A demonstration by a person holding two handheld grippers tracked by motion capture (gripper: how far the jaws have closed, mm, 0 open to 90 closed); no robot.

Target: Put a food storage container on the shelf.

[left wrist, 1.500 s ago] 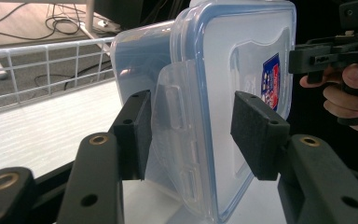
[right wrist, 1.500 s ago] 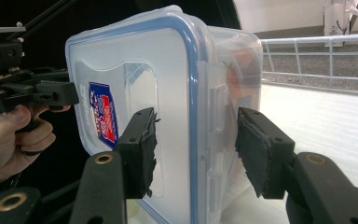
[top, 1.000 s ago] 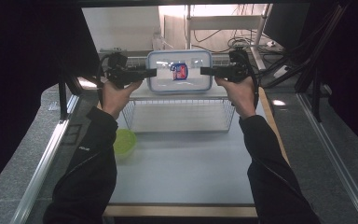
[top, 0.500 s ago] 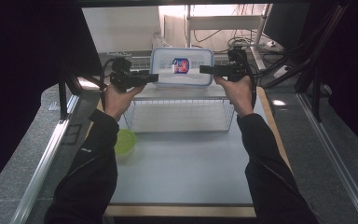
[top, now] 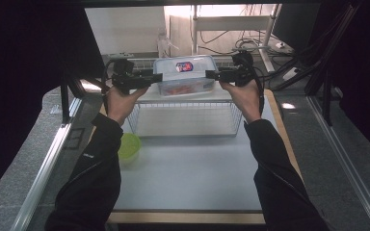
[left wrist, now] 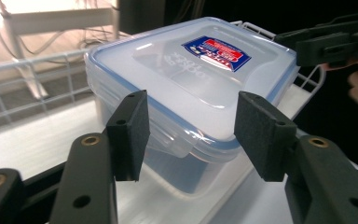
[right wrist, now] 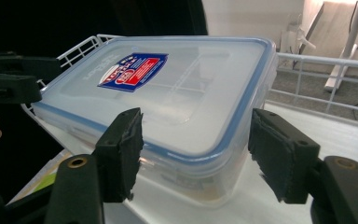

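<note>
We judge the placing done: the lidded plastic container (top: 185, 75) sits on the white wire rack (top: 185, 118), and our left gripper (top: 150, 79) and right gripper (top: 211, 74) flank it, both spread wide, holding nothing.

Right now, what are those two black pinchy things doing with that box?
A person holds a gripper in each hand, one at each end of the clear plastic box with a blue-rimmed lid. The left gripper and right gripper are both open, not squeezing. The box sits on a white wire rack, with a green bowl nearby.
</note>
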